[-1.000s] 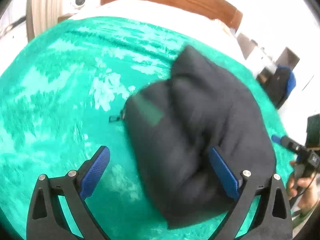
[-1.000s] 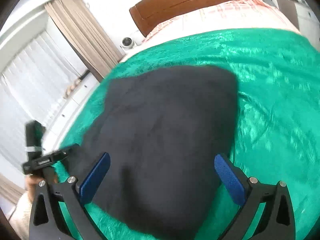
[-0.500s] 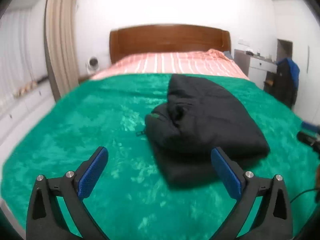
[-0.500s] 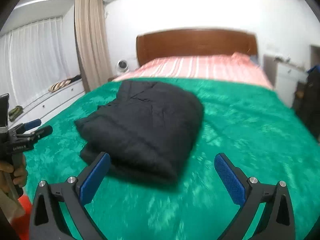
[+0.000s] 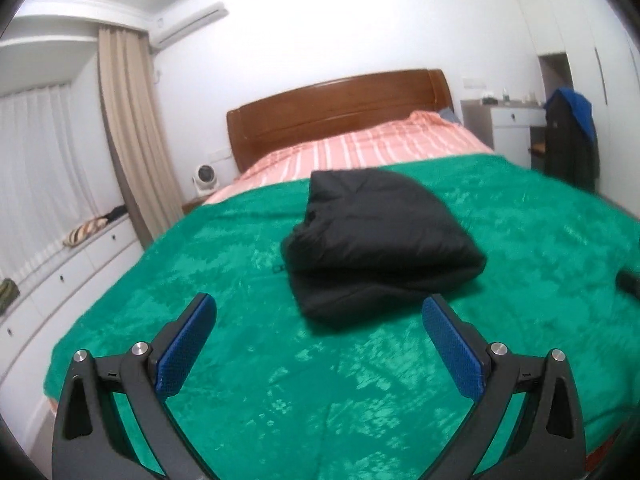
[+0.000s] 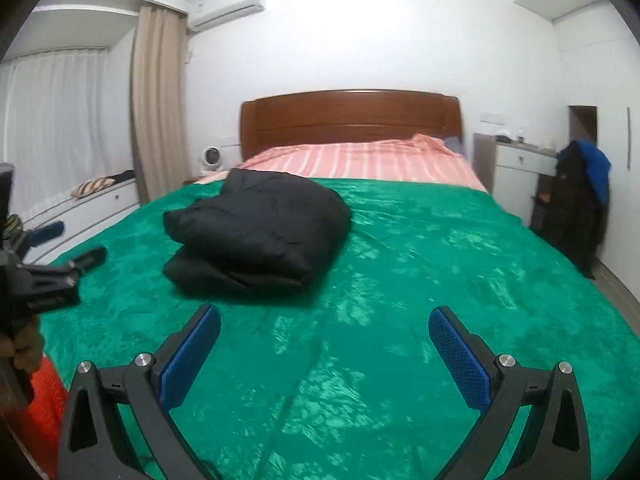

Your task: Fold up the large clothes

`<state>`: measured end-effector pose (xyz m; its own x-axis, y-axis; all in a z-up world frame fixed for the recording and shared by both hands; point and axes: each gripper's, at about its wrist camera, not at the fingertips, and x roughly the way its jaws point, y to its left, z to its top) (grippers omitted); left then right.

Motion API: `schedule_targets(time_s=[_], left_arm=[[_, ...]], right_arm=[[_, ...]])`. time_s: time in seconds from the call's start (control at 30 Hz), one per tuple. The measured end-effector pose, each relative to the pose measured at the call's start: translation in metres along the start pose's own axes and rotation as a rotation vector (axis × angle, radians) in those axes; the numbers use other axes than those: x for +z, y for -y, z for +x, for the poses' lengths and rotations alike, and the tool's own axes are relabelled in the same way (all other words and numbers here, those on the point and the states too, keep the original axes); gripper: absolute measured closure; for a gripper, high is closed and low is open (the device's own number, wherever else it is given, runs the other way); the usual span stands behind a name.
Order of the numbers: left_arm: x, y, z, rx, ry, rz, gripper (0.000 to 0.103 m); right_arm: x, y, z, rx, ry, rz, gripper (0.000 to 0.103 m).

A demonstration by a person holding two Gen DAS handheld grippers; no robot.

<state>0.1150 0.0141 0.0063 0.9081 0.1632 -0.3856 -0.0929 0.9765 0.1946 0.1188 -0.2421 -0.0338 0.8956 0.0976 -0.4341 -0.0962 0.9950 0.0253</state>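
A black jacket (image 5: pixel 380 240) lies folded into a thick, layered bundle on the green blanket (image 5: pixel 280 380) that covers the bed. Taking the jacket as the landmark: the wooden headboard (image 5: pixel 340 112) stands well behind it, with the pink striped sheet (image 5: pixel 372 144) showing between the two. The left gripper (image 5: pixel 316 344) hangs in front of the jacket, just short of its near edge, with both blue pads spread wide and nothing between them. The right gripper (image 6: pixel 324 354) sits in front of the jacket and off to its right, over bare blanket, its jaws likewise wide apart and empty. In the right wrist view the left gripper also shows at the frame's left edge, to the left of the jacket, held by a hand (image 6: pixel 20 350). Far to the right of the jacket, beside the bed, dark and blue clothes (image 6: pixel 580 208) hang near a white cabinet (image 6: pixel 520 164). A small fan (image 5: pixel 204 178) stands behind and left of the jacket, by the beige curtain (image 5: pixel 132 132)
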Motion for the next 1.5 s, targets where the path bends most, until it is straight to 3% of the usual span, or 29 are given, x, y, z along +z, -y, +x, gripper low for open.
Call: schedule_targets(time_s=[0.1,0.33,0.57,0.83,1.03,1.2,1.33,1.4,1.5], left_arm=[[0.008,-0.001,-0.001,-0.043,-0.013,-0.027,0.000],[0.001,0.004,0.002,-0.103,-0.123,-0.052,0.000],[-0.007,0.005,0.000,-0.122,-0.179,-0.060,0.000],[-0.006,0.000,-0.002,-0.073,-0.229,-0.078,0.000],[0.000,0.003,-0.014,-0.026,-0.212,-0.054,0.000],[0.008,0.006,-0.025,-0.017,-0.201,-0.045,0.000],[0.008,0.006,-0.028,0.000,-0.233,-0.048,0.000],[0.006,0.006,-0.024,-0.014,-0.269,-0.041,0.000],[0.003,0.003,-0.021,-0.029,-0.300,-0.058,0.000]], right_arm=[[0.000,-0.001,0.002,0.003,-0.048,-0.007,0.000],[0.010,-0.014,0.003,-0.094,-0.158,-0.014,0.000],[0.008,-0.027,0.005,-0.088,-0.243,-0.027,0.000],[0.011,-0.037,-0.008,-0.090,-0.261,-0.046,0.000],[0.013,-0.040,-0.015,-0.050,-0.283,-0.050,0.000],[0.020,-0.034,-0.029,0.005,-0.208,-0.005,0.000],[0.026,-0.034,-0.037,-0.014,-0.169,0.001,0.000],[0.027,-0.037,-0.034,-0.034,-0.187,-0.019,0.000],[0.024,-0.037,-0.027,0.015,-0.230,0.012,0.000]])
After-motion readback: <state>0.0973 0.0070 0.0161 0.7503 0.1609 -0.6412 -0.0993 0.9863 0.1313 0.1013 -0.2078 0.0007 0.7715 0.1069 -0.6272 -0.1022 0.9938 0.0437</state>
